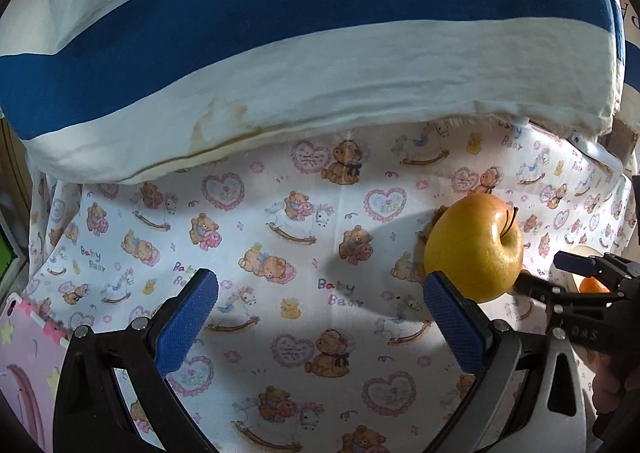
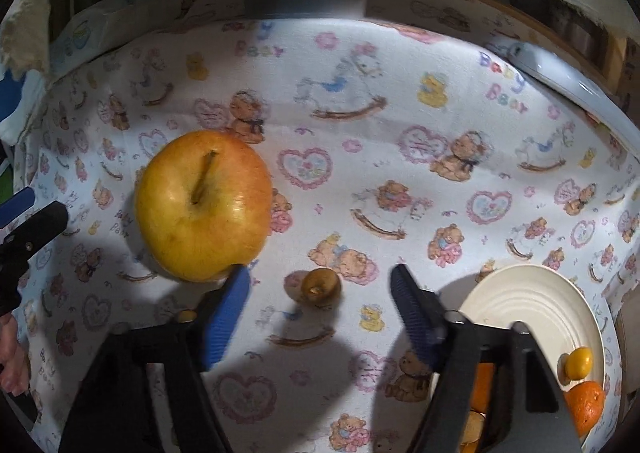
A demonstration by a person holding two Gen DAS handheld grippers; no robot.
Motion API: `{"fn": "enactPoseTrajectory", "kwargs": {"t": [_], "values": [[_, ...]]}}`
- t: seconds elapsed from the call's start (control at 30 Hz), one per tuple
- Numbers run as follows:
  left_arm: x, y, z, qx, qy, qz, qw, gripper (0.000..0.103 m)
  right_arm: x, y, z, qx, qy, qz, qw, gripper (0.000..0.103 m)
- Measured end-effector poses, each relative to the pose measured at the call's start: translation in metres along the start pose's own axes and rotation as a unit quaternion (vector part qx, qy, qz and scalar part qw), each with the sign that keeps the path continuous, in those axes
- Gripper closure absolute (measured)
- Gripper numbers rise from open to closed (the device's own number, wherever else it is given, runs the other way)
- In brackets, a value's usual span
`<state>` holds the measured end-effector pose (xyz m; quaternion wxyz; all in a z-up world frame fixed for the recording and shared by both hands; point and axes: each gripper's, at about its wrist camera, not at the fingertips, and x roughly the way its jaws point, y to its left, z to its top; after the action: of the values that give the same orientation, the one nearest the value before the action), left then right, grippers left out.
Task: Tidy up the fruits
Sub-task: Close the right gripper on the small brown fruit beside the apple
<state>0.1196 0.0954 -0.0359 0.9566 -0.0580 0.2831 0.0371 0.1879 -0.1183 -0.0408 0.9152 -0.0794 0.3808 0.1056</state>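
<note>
A: How far is the sorting of the fruits?

B: I judge it about half done. In the right wrist view the white plate (image 2: 532, 305) sits at 4 o'clock, and it holds already an orange (image 2: 586, 403) and a small yellow fruit (image 2: 578, 363). Something more lies on it under the gripper body, perhaps another fruit, but it is too hidden to tell.

A: And what is left?

B: The big yellow apple (image 2: 204, 205) lies on the surface (image 2: 400, 181) at 9 o'clock, well apart from the plate. A small brown fruit (image 2: 320, 287) lies near the middle, low in the view.

A: The grippers?

B: The right gripper (image 2: 320, 317) is wide and holds nothing; the small brown fruit is just ahead, between its fingers, and the left finger looks to touch the apple's lower edge. The left gripper (image 1: 320, 317) is wide also, empty, and the apple (image 1: 474, 247) is by its right fingertip at 3 o'clock.
</note>
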Motion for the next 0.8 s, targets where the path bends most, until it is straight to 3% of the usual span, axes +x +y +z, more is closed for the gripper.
{"fn": "enactPoseTrajectory", "kwargs": {"t": [0.43, 0.53, 0.8], "values": [[0.005, 0.003, 0.000, -0.010, 0.007, -0.001, 0.9999, 0.001, 0.020, -0.003, 0.005, 0.005, 0.025, 0.002, 1.000, 0.054], [0.006, 0.003, 0.000, -0.010, 0.007, -0.001, 0.9999, 0.001, 0.031, -0.004, 0.008, 0.015, 0.039, 0.007, 0.999, 0.067], [0.006, 0.003, -0.001, -0.011, 0.009, -0.003, 0.9999, 0.001, 0.032, -0.005, 0.008, 0.019, 0.042, 0.013, 0.999, 0.078]]}}
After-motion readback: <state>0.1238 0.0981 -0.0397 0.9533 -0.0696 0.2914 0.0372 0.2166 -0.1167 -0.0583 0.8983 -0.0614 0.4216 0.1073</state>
